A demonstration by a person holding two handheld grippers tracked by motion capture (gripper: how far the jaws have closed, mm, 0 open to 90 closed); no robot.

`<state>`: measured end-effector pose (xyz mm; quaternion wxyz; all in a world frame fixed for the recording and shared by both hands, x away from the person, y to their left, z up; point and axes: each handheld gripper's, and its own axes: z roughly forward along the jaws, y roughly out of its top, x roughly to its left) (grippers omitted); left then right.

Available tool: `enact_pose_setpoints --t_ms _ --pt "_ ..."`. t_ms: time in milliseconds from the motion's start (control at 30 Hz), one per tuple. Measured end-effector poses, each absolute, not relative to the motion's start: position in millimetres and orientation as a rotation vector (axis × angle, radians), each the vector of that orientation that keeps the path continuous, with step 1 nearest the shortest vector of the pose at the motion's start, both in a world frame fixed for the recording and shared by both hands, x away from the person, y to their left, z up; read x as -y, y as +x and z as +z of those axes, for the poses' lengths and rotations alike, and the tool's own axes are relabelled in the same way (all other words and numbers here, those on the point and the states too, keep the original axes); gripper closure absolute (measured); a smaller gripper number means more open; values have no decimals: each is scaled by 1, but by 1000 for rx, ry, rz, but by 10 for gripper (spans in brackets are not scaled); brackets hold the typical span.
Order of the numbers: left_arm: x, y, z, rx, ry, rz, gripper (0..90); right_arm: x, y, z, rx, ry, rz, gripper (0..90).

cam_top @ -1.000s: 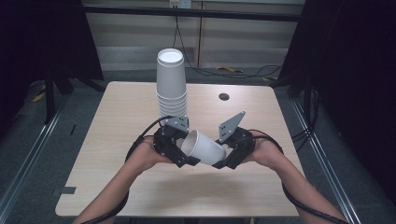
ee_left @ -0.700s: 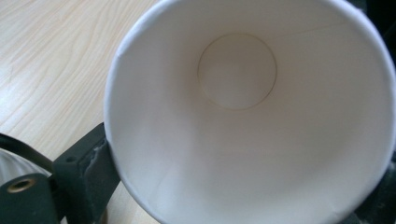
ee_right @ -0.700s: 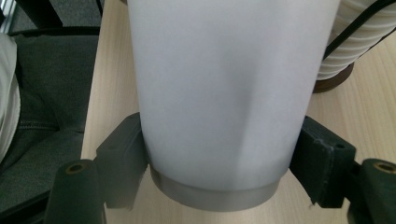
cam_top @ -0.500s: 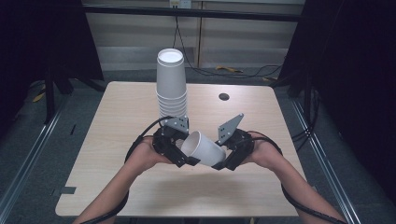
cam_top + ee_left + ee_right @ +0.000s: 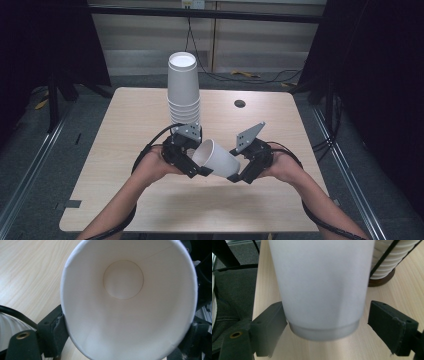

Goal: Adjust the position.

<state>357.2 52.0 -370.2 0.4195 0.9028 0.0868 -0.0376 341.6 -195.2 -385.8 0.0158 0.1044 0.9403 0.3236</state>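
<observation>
Cup [image 5: 216, 159] btwn tools over pale wood table [image 5: 125, 130]; dark room.

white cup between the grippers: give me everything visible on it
The loose cup is plain white, paper by its look, tapered, empty, with a round recessed bottom and a thin side seam. It lies tilted above the table, mouth toward the left gripper, whose jaws press its rim. The right gripper brackets its base: one jaw touches, the other stands clear.
</observation>
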Motion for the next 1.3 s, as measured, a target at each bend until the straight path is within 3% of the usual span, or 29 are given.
enact_pose_setpoints --t_ms 1300 --pt "-51 355 -380 -286 2399 2 134 268 329 -456 -2713 680 1002 134"
